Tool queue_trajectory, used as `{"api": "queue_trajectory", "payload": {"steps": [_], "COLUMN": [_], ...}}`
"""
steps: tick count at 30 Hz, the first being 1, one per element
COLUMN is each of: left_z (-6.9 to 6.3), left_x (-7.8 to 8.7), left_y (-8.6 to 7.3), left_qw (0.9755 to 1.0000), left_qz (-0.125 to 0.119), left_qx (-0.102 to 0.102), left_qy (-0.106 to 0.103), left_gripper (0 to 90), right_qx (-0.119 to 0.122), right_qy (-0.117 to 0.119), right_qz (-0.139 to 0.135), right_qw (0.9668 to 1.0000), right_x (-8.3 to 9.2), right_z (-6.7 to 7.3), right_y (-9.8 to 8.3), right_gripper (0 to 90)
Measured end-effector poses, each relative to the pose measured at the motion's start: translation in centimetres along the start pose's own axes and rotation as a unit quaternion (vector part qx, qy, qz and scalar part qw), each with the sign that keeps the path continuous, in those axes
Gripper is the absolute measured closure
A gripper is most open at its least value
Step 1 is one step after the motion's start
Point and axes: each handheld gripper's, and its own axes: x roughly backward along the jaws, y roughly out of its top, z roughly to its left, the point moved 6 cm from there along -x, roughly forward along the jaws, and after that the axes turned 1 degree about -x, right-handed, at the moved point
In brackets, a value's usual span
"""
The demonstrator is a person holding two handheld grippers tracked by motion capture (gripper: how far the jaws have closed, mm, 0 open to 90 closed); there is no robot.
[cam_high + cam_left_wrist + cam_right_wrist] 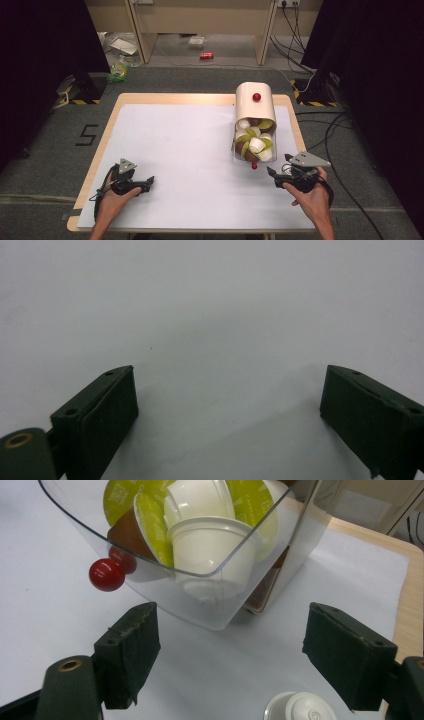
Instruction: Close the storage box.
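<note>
Toward the far right of the table [150, 100], on a white sheet [190, 150]: a cream container [255, 102] with a red knob [256, 97] on its top, and drawn out of its near end a clear drawer [220, 615] crowded with coffee capsules [256, 142], white, green-lidded and brown. From the high view, visible as a whole, with a second red knob [106, 574] at the drawer's near end. From the right gripper view, seen close: the drawer's curved transparent wall, a white capsule [212, 550] pressed against it, green foil lids [150, 530] with printed codes, the front knob sticking out to the left, and one loose white capsule [300, 707] lying on the sheet at the bottom edge, between the jaws. Just near and right of the drawer, the right gripper [281, 167], held in a hand [312, 192], jaws spread wide and empty, apart from the drawer. Well away at the near left, the left gripper [142, 182] in the other hand [112, 197], resting low over the sheet; from the left gripper view, jaws likewise spread wide over bare white surface, nothing between them. Beyond the table, from the high view alone: grey floor with a taped figure 5 [87, 134], a red can [206, 56], cables [295, 30] and dark curtains [45, 45] at both sides.
</note>
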Motion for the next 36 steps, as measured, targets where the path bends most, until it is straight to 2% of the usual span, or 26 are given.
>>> {"api": "queue_trajectory", "payload": {"steps": [5,9,19,26,36], "left_z": [0.0,0.0,0.01,0.01,0.01], "left_x": [0.01,0.01,0.01,0.02,0.02], "left_y": [-0.01,-0.01,0.0,-0.01,-0.01], "left_qw": [1.0,1.0,1.0,1.0,1.0], "left_qz": [0.0,0.0,0.0,-0.001,-0.001], "left_qx": [0.0,0.0,0.0,0.0,0.0], "left_qy": [0.0,0.0,0.0,0.0,0.0], "left_gripper": [7.7,7.7,7.7,7.9,7.8], "right_qx": [-0.003,-0.004,-0.003,-0.014,-0.018], "right_qy": [-0.014,-0.022,-0.026,-0.032,-0.036], "right_qz": [-0.007,-0.007,-0.006,-0.039,-0.038], "right_qw": [0.9999,0.9997,0.9996,0.9986,0.9985], "right_x": [-0.19,-0.38,-0.4,0.1,-0.24], "right_z": [-0.17,-0.13,-0.12,-0.25,-0.18], "right_y": [0.07,0.12,0.24,0.89,0.74], "right_gripper": [24.2,22.1,21.3,24.8,23.0]}}
